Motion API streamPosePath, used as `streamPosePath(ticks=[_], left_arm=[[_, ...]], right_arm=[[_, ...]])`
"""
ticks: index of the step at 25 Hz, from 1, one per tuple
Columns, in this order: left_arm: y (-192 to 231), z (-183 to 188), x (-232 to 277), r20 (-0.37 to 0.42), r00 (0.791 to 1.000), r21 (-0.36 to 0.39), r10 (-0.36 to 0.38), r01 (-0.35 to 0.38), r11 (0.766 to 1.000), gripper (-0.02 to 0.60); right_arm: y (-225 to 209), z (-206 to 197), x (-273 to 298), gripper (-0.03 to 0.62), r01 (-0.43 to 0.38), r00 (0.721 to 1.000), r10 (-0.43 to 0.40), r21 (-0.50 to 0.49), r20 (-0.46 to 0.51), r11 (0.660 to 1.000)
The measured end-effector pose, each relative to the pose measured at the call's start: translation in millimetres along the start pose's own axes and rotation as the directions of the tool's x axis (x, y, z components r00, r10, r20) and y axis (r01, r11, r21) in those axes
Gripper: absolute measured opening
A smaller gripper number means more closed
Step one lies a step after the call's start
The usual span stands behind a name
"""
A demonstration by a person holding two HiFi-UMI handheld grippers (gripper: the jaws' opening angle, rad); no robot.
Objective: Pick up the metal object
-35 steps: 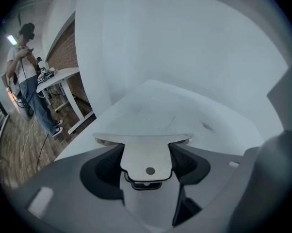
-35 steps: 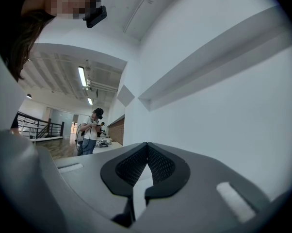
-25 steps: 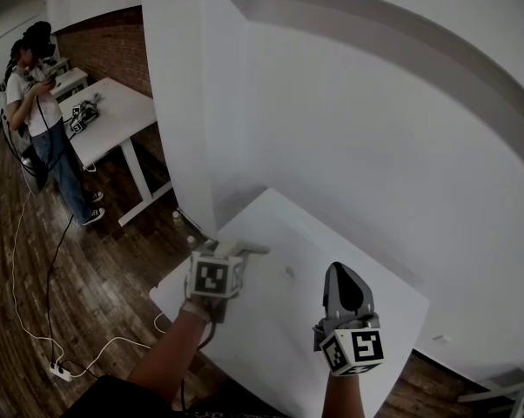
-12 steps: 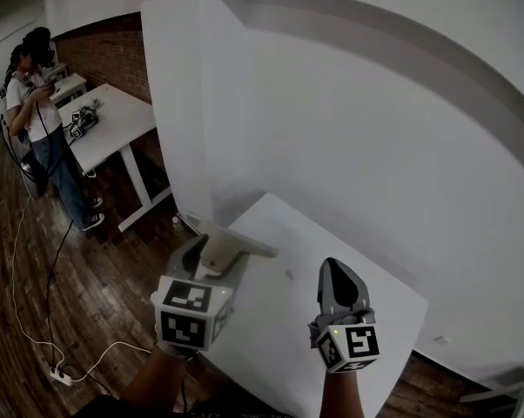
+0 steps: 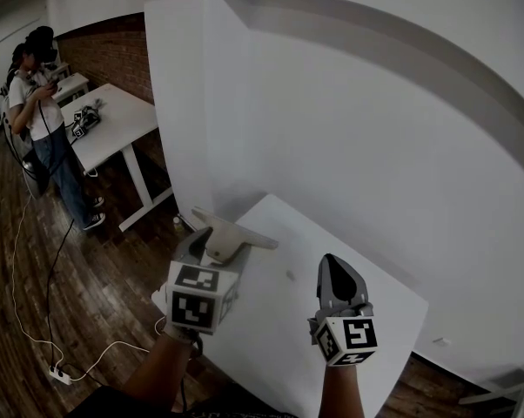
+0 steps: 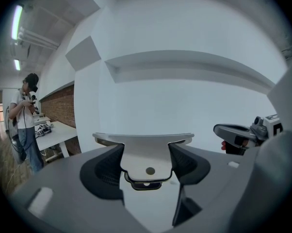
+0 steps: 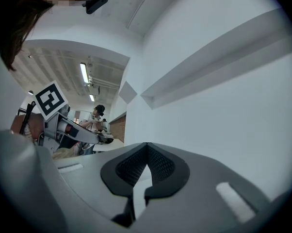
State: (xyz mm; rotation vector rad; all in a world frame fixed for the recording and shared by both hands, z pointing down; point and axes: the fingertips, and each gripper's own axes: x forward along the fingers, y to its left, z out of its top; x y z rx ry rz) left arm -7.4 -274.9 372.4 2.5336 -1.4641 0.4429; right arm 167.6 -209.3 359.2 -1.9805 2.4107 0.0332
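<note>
The metal object (image 5: pixel 236 236) is a flat, pale T-shaped piece with a small hole. My left gripper (image 5: pixel 211 246) is shut on its stem and holds it in the air over the left end of the white table (image 5: pixel 279 329). In the left gripper view the object (image 6: pixel 143 141) sits between the two dark pads (image 6: pixel 107 166), its crossbar level above them. My right gripper (image 5: pixel 333 270) hovers over the table's near right part, shut with nothing in it; its pads (image 7: pixel 136 166) meet at the tips.
A white wall and a pillar (image 5: pixel 179 103) rise just behind the table. A tiny mark (image 5: pixel 290 274) lies on the tabletop. To the far left a person (image 5: pixel 40 120) stands by another white table (image 5: pixel 114 116). A cable and power strip (image 5: pixel 57 371) lie on the wooden floor.
My left gripper has lifted the metal object off the tabletop and tilted back toward me. The right gripper has barely moved.
</note>
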Motion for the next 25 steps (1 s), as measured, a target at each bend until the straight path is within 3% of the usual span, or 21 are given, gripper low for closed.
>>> streamPosePath(ticks=[5,25], left_arm=[[7.1,-0.2,23.0,-0.024,1.000,-0.012,0.003,-0.004,1.000,0.293],[8.4,-0.5,26.7,-0.032,0.999,-0.017,0.010,-0.010,1.000,0.293]], right_arm=[[-4.9,-3.2,5.7,0.009,0.020,1.000,-0.020,-0.003,-0.018,1.000],[-7.9,-0.6,5.7,0.009,0.004,1.000,-0.004,0.000,-0.015,1.000]])
